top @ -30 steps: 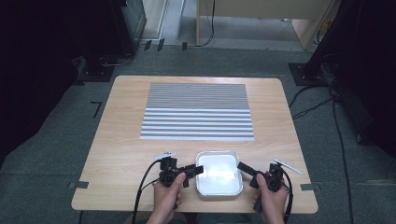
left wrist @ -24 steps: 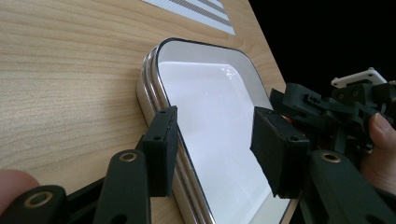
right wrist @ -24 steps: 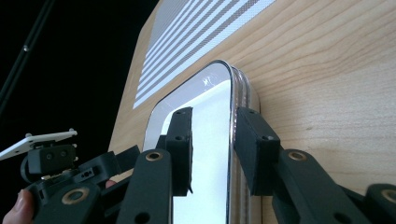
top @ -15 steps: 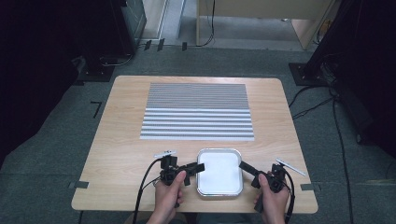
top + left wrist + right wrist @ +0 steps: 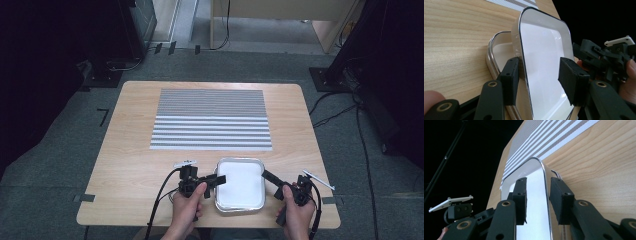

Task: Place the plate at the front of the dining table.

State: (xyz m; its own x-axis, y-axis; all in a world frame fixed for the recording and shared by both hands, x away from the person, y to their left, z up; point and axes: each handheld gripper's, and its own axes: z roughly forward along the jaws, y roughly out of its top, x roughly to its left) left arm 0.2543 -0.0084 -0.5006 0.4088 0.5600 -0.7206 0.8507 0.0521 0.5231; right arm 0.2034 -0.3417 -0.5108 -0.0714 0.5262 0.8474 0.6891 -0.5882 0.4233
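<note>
Lid work now: my left tool [image 5: 220,179] and right tool [image 5: 267,176] each stand half-open astride an edge of the white rounded-rectangle lid [image 5: 544,62], not visibly clamping it. It sits slightly askew over the shiny metal tray [image 5: 496,50] at the wooden surface's [image 5: 135,165] near edge, so I lower both sides evenly until its corners seat.

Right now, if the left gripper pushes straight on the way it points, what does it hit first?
The left gripper points across at the white lid between its jaws, over the metal tray. Beyond that, the right gripper probably.

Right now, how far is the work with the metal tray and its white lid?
Done: the metal tray sits at the table's near edge. In hand: the left gripper and right gripper flank the white lid, tilted over the tray. Left: settling or removing it; I cannot tell which.
</note>
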